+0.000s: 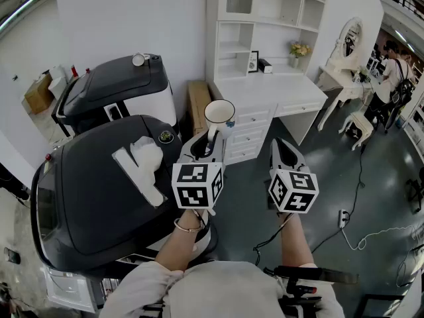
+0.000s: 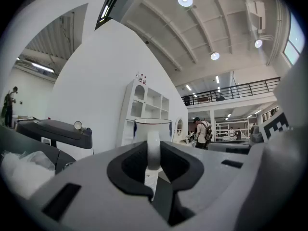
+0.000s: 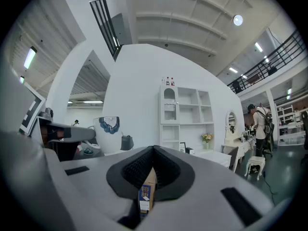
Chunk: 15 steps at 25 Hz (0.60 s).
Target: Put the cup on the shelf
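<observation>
- What has the left gripper (image 1: 209, 144) got?
- It is clenched on the handle of the white cup (image 1: 219, 114). The cup is upright in the air, short of the shelf (image 1: 265, 18).
- And the right gripper (image 1: 281, 148)?
- Its jaws are closed together with nothing between them. It is level, just beside the left one.
- What lies around them?
- A big black machine (image 1: 99, 184) on the left, with crumpled white plastic (image 1: 146, 154) on its lid. A cardboard box (image 1: 198, 105) leans at the wall beside the white desk (image 1: 265, 91), which stands under the shelf.
- Is anything in the way?
- Between the cup and the desk there is only open air.
- And the room?
- A large hall with a dark grey floor (image 1: 331, 177) and a white cable (image 1: 371, 234) lying on it. A person (image 1: 391, 78) stands well apart, at the right.
- How are the arms?
- Both forearms reach forward, roughly parallel.
</observation>
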### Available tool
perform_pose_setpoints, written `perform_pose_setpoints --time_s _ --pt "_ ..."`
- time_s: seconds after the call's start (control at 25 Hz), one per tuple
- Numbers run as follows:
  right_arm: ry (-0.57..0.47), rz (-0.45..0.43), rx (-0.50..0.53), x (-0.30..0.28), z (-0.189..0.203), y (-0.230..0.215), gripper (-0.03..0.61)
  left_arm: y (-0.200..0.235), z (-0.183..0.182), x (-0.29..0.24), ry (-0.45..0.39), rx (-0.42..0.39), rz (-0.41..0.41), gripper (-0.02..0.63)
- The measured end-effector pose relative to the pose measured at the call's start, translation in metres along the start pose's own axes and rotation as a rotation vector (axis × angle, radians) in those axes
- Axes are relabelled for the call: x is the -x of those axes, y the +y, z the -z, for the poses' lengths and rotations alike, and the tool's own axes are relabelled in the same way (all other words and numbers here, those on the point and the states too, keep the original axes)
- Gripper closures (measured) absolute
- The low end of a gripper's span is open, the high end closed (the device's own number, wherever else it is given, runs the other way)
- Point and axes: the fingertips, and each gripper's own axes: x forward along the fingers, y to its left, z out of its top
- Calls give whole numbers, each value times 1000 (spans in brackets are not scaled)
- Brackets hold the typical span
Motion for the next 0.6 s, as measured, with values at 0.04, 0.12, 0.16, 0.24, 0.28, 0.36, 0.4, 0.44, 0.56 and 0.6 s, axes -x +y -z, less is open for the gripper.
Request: perform_pose_setpoints --time_s 0.04,0.12,0.16,0.24,0.28,0.36,0.4,0.44,0.56,0.6 --pt "2 2 -1 0 1 0 557 1 1 0 1 3 1 549" --pt "7 6 -5 -1 3 0 557 3 2 1 2 7 4 549" --pt "9 9 -8 -1 4 -1 557 3 2 1 3 8 7 549" --pt "13 15 -12 -4 6 -1 557 3 3 -1 6 6 16 549" --pt "15 14 -14 -5 7 1 557 4 4 -1 8 4 21 549" --pt "13 -1 -28 -9 7 6 557 4 5 -3 10 1 32 549" --pt "7 -10 -43 -11 7 9 557 4 5 -4 11 0 37 549" --pt "-1 -14 -57 -12 6 11 557 5 5 -5 11 -1 42 549" --pt "1 -2 -70 -15 10 12 556 8 6 -8 9 3 52 549" --pt "9 5 -71 -16 13 11 557 9 7 -9 10 5 53 549"
